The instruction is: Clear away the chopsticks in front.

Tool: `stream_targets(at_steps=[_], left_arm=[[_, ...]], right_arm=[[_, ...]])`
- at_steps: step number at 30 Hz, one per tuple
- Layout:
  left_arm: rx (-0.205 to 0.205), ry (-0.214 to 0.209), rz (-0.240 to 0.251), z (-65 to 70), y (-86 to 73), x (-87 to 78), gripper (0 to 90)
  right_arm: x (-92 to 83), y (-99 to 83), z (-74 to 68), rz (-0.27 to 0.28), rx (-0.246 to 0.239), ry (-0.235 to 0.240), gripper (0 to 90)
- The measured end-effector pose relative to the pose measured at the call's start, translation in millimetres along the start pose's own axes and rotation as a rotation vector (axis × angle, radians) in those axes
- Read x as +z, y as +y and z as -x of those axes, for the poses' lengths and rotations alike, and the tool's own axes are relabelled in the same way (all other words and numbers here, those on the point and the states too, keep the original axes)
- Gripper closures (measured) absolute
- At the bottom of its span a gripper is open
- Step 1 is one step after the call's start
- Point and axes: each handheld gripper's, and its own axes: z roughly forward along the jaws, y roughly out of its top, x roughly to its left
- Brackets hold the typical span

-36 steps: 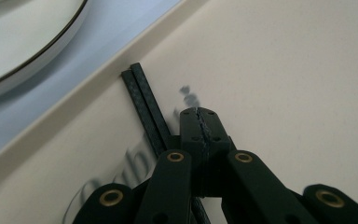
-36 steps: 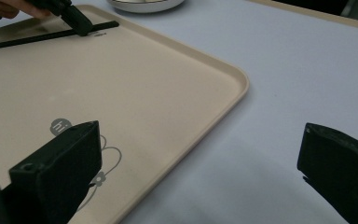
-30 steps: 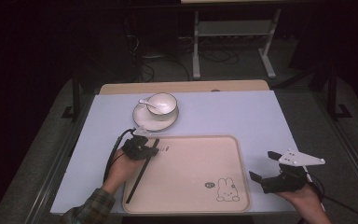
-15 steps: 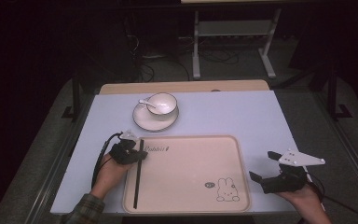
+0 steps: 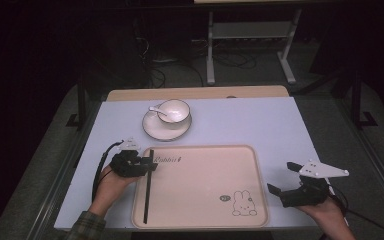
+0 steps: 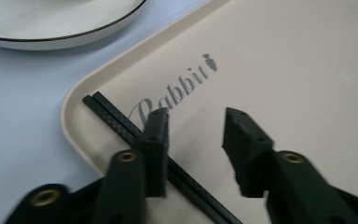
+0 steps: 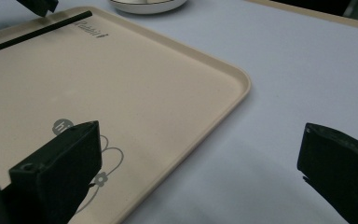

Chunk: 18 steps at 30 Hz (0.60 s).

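Observation:
A pair of black chopsticks (image 5: 148, 190) lies flat along the left side of the beige tray (image 5: 205, 185), parallel to its edge. My left gripper (image 5: 147, 165) hovers over their far end. In the left gripper view the jaws have just been opening and stand apart (image 6: 196, 121). The chopsticks (image 6: 116, 120) pass under the left jaw and nothing is pinched between the pads. My right gripper (image 5: 280, 176) rests on the table at the tray's right edge, jaws wide open (image 7: 200, 135) with nothing between them.
A white bowl (image 5: 172, 111) with a spoon (image 5: 156, 110) in it stands on a saucer (image 5: 166, 129) just beyond the tray's far left corner. The tray (image 7: 121, 84) bears a rabbit drawing near its right front corner. A light cloth (image 5: 260, 125) covers the table.
The chopsticks, slanted in the left gripper a second ago, now lie straight on the tray. The left hand has drawn a little to the left and its jaws have parted. The right hand stayed put.

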Motion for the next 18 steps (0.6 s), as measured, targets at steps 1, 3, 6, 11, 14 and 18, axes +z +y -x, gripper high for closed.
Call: stream_targets(at_steps=[1,3,6,11,14,18], left_arm=[[0.000,-0.003,0.010,0.5,-1.9,-3.3,54.6],[0.010,-0.004,0.027,1.2,-6.7,-10.0,47.8],[0.011,0.005,0.046,2.6,-14.8,-19.8,37.6],[0.009,0.037,0.081,6.0,-31.1,-31.9,22.2],[0.011,0.051,0.099,8.4,-41.5,-38.1,15.8],[0.013,0.054,0.123,12.3,-52.7,-45.3,14.8]], right_arm=[[-0.2,0.1,-0.1,0.001,0.000,0.000,0.0],[-0.4,0.1,-0.4,0.001,-0.001,0.000,0.0],[-0.1,0.3,-0.7,-0.001,-0.002,0.000,0.0],[-0.1,0.5,-0.8,0.001,-0.002,0.000,0.0],[0.0,0.4,-0.8,0.001,-0.003,0.000,0.0],[0.3,0.5,-0.9,0.001,-0.003,-0.001,0.0]])
